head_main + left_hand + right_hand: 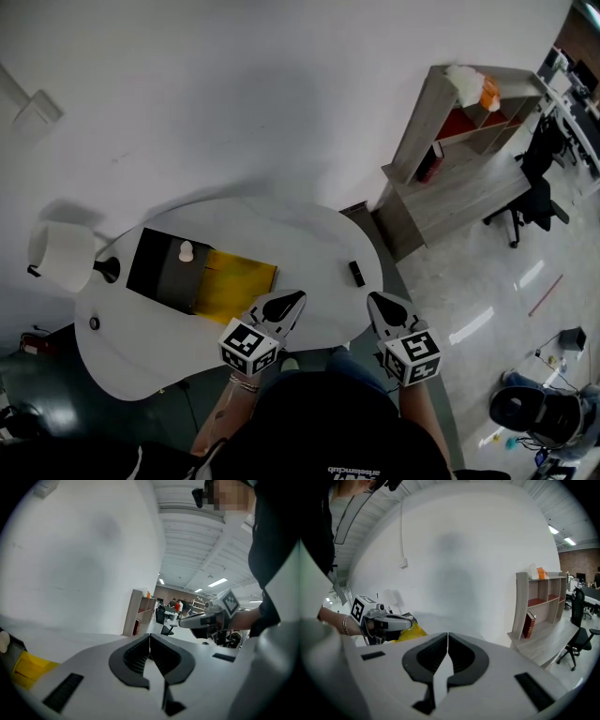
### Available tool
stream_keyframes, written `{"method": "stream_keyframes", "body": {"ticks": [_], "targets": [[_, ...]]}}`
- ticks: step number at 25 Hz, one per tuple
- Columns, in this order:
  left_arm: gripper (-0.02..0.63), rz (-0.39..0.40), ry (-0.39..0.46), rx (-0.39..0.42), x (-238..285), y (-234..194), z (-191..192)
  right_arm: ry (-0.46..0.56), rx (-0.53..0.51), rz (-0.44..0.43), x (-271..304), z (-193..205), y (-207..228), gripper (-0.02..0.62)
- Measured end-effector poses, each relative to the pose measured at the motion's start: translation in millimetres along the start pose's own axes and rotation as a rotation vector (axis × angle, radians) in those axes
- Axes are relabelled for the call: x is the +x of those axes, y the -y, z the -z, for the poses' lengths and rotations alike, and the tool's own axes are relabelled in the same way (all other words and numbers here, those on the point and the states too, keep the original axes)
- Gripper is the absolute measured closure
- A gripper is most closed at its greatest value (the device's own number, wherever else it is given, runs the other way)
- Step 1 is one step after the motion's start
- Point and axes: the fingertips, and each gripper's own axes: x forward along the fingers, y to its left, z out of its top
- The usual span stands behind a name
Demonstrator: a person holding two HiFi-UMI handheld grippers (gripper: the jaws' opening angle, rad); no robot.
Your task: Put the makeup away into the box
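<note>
Holding the left gripper (292,300) and the right gripper (378,302) side by side above the near edge of the white table (309,234), both pairs of jaws pressed fully together with nothing between them. Pointing both tips across the table top, tilted slightly downward. Showing the box (157,267) lying on the table's left half, black on the side toward the table's left end, with a yellow part (234,281) toward the table's middle and a small white piece (187,249) standing on its far side. Showing too a small dark item (357,273), too small to identify, lying alone on the table's right half, well apart from the box and just beyond the right gripper's tip. Framing a white lamp shade (64,255) over the table's left end and a small dark round spot (94,322) on the top near that end. Catching, past the table's right end, a wooden shelf unit (459,141) against the wall and a black office chair (536,187) on the glossy floor
</note>
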Motion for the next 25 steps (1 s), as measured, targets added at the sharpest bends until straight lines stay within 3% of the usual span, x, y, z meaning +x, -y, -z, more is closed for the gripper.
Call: {"method": "stream_keyframes", "body": {"ticks": [7,11,16,20,25], "targets": [[0.588,-0.024,-0.024,-0.067,29,0,17,-0.045,-0.013,-0.068,17,5,21,0.575],[0.588,-0.076,-0.036,-0.084,43,-4,23,-0.082,-0.027,-0.102,28,13,34,0.574],[0.586,-0.019,-0.02,-0.163,63,7,30,-0.149,-0.035,-0.14,40,31,48,0.574],[0.586,-0.038,-0.051,-0.18,72,9,42,-0.192,-0.037,-0.189,52,41,51,0.574],[0.586,-0.023,-0.028,-0.235,81,14,50,-0.248,-0.055,-0.252,60,52,50,0.574]]}}
